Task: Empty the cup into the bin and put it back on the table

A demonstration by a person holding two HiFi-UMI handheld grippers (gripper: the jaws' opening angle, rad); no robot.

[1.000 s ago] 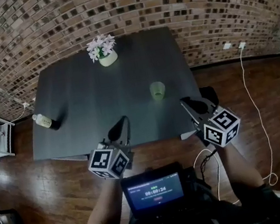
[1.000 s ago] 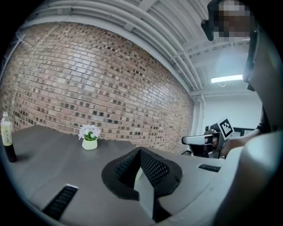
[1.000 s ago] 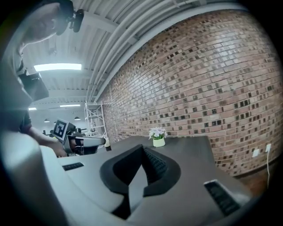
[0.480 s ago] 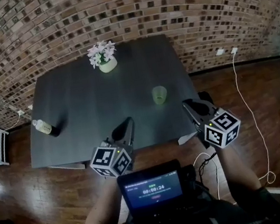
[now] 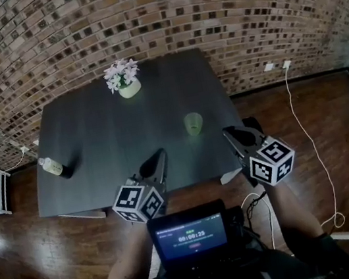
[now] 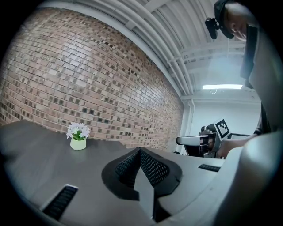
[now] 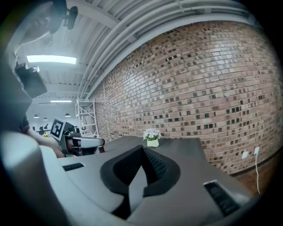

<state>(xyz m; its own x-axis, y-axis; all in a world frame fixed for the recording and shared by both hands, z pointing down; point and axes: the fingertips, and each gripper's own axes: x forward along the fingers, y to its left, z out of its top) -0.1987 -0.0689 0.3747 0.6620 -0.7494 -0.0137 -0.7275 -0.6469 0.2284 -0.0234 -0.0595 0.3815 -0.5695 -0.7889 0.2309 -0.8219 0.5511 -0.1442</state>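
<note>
On the dark table (image 5: pixel 107 134), toward its near right corner, the green cup (image 5: pixel 193 123) is seen standing upright, set a little in from the near edge and from the right edge. Nothing is touching it. A flower pot (image 5: pixel 124 81) is placed by the far edge and a bottle (image 5: pixel 52 167) lies at the left edge, both well apart from the cup. No bin is shown in any view.

The left gripper (image 5: pixel 158 155) and the right gripper (image 5: pixel 230 132) are held side by side over the near edge, pointed roughly level toward the brick wall (image 5: pixel 218 7). This is judged to be a ready stance, with the reach for the cup not yet made.

The jaws of the left gripper (image 6: pixel 140 152) are pressed together with nothing between them. The same is read for the right gripper (image 7: pixel 142 149): pads closed on each other, nothing held.

The cup is found ahead of both sets of jaws, between the lines along which they point, and nearer the right gripper, just beyond and to the left of its tips. It is touched by neither. In neither gripper view can the cup be made out; only the flower pot (image 7: pixel 152 137) is seen past the jaws. The jaws would have to be parted before the cup could be taken, and the right gripper is judged the better placed for that.
</note>
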